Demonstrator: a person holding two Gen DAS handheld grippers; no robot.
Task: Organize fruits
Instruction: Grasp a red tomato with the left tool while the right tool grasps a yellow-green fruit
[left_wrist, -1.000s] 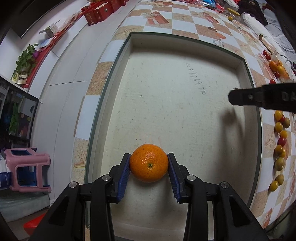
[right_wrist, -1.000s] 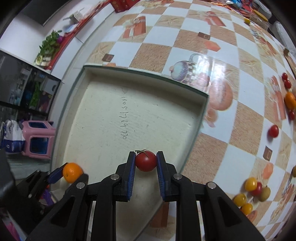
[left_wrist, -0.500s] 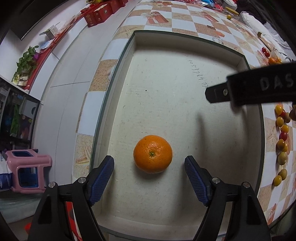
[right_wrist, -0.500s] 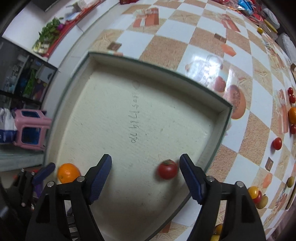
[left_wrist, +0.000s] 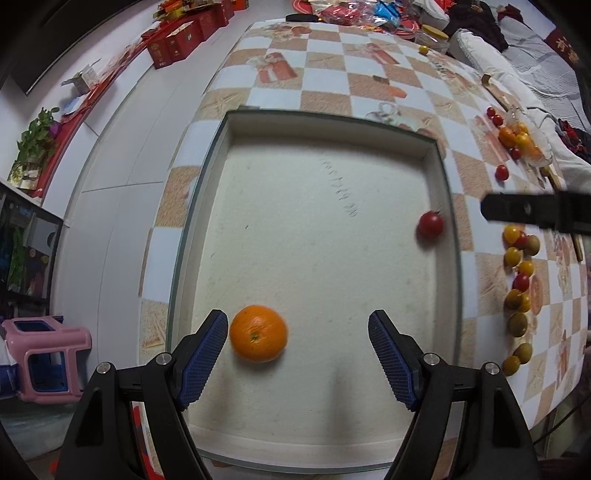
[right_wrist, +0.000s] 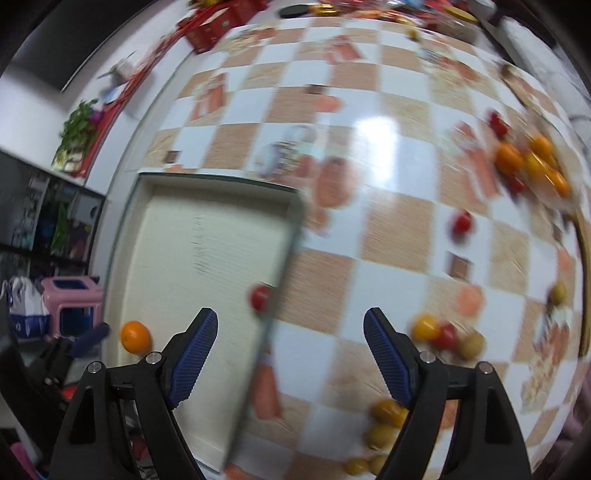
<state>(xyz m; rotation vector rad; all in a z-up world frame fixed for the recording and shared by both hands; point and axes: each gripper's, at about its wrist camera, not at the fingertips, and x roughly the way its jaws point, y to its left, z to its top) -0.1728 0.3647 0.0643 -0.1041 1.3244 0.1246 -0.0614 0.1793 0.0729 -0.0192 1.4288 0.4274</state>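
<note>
Now | orange (left_wrist: 258, 333) near tray (left_wrist: 450, 206) front-left | tomato (left_wrist: 430, 224) at right wall

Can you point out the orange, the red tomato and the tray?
orange (left_wrist: 258, 333): left wrist view, middle of its peel.
red tomato (left_wrist: 430, 224): left wrist view, its centre.
tray (left_wrist: 328, 123): left wrist view, far wall.

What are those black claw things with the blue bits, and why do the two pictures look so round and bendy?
They are grippers, tongs that a person squeezes, one in each hand. Each carries a small wide-eyed camera looking along its fingers, which bends the picture.

One picture comes from the left gripper. It is open, above a shallow white tray. An orange lies in the tray by its left finger, and a red tomato sits by the tray's right wall.

The other comes from the right gripper, blurry with motion. Its jaws are opening, holding nothing. On the checkered tablecloth lie more small fruits, red and yellow.
</note>
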